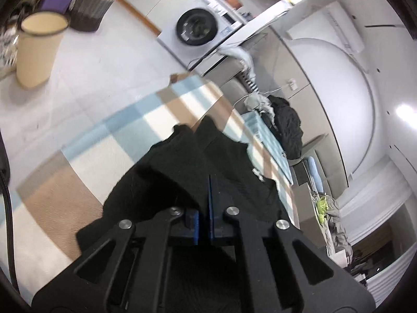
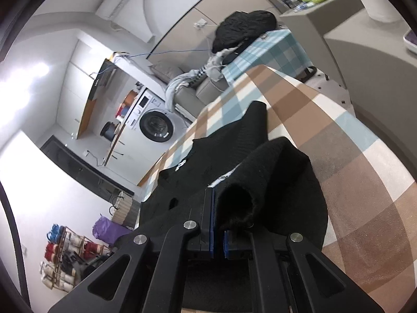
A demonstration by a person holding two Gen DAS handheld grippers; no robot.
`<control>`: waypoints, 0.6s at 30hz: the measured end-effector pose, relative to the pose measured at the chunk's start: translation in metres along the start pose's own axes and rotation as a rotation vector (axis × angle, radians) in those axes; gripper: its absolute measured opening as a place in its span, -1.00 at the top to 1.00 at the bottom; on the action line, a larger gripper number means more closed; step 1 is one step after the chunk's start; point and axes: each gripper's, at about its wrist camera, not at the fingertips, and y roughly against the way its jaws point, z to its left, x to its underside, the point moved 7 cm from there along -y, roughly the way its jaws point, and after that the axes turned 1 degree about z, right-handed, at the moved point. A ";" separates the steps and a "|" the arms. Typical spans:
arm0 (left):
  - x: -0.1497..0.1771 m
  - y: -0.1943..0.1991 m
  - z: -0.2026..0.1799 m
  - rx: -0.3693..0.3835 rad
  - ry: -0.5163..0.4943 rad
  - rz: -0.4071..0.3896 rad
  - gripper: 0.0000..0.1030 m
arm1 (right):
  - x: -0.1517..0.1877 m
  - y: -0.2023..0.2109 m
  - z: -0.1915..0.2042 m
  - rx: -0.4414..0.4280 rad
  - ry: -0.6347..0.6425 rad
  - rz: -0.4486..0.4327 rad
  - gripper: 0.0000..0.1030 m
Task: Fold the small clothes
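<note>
Black knit garment (image 1: 208,161), small and soft, lies spread on a table covered by a checked cloth (image 1: 86,156) of brown, pale blue and cream squares. Both views show it directly ahead of the tools, with part of it raised off the cloth.

Left gripper (image 1: 204,208): the blue-padded jaws stand together, with only a thin slit visible between the pads. Black fabric is bunched over and around the left finger. Whether cloth is pinched between the pads cannot be told, as the tips are dark against the dark garment.

Right gripper (image 2: 217,208): jaws together. A rolled, tube-like fold of the black garment (image 2: 260,172) rises just beside the left pad and covers the right finger; a white label edge (image 2: 221,178) shows at the tips. The fold appears caught there, lifted above the flat part of the garment.

Further off, the left view shows a cream cylindrical bin (image 1: 36,49) standing on the pale floor, with a dark woven basket (image 1: 93,2) behind it. A white front-loading washing machine (image 2: 153,122) stands against the far wall. A grey sofa (image 2: 190,91) carries loose pale clothing, and a black quilted jacket (image 2: 242,28) lies on a second, blue-checked surface (image 2: 276,49) beyond the table.
</note>
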 end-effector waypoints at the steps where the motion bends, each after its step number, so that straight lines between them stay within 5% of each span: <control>1: 0.001 0.017 -0.004 0.007 -0.009 -0.008 0.95 | 0.001 0.001 0.000 0.006 0.007 0.002 0.91; 9: -0.035 0.019 -0.047 0.023 -0.042 -0.018 0.95 | -0.037 -0.009 0.020 0.006 0.050 -0.013 0.91; 18: -0.086 -0.049 -0.081 -0.014 -0.059 -0.008 0.95 | -0.112 -0.075 0.053 0.053 0.094 0.001 0.91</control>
